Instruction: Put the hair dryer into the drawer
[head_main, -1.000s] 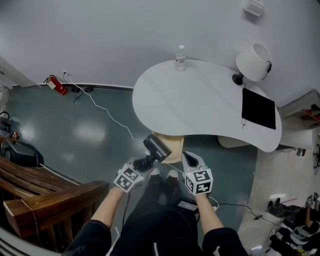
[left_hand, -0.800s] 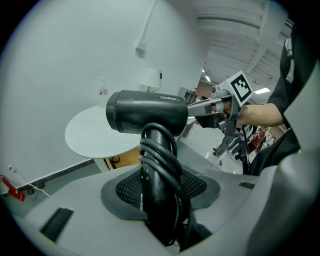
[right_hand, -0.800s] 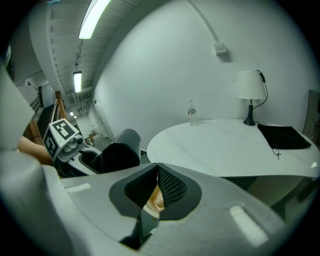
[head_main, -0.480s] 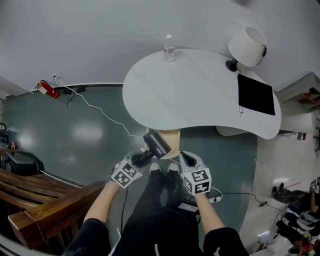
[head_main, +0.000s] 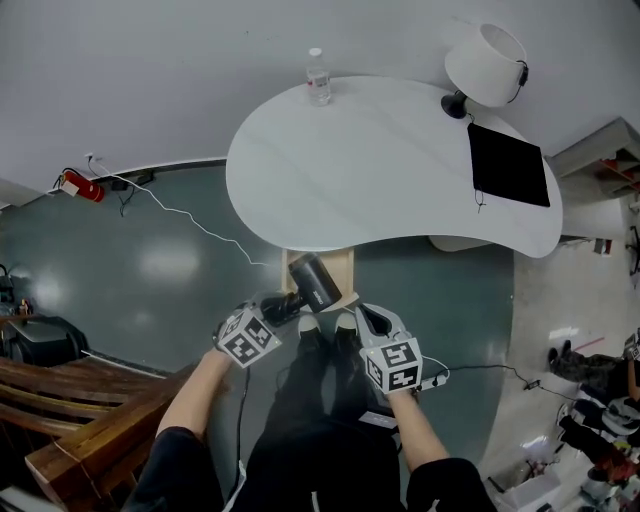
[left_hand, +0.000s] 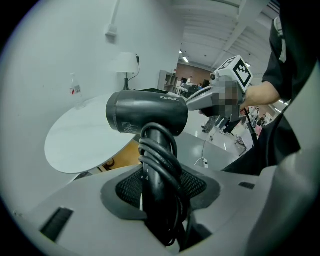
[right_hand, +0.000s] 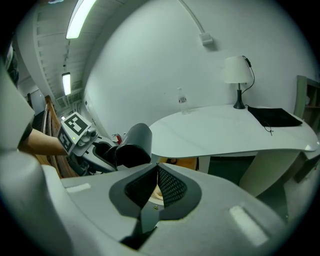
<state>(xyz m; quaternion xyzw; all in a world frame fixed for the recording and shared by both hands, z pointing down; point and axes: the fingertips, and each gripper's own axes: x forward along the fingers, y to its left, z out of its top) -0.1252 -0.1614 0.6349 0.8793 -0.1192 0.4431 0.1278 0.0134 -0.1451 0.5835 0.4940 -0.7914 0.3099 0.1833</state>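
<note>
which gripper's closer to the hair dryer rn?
Left. The left gripper has its jaws shut on the cord-wrapped handle of the hair dryer. The right gripper sits just to the right of it, jaws together on nothing, not touching it.

I saw a matt black plastic hair dryer (left_hand: 147, 116), a smooth white kidney-shaped bench (head_main: 380, 170) and a glossy grey-green floor (head_main: 150, 265).

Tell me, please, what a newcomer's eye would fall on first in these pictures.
The black hair dryer, cord wound round its handle, strikes first, clamped in the left gripper by the near edge of the white table. The right gripper beside it is shut and empty; a white lamp stands at the table's far right.
</note>
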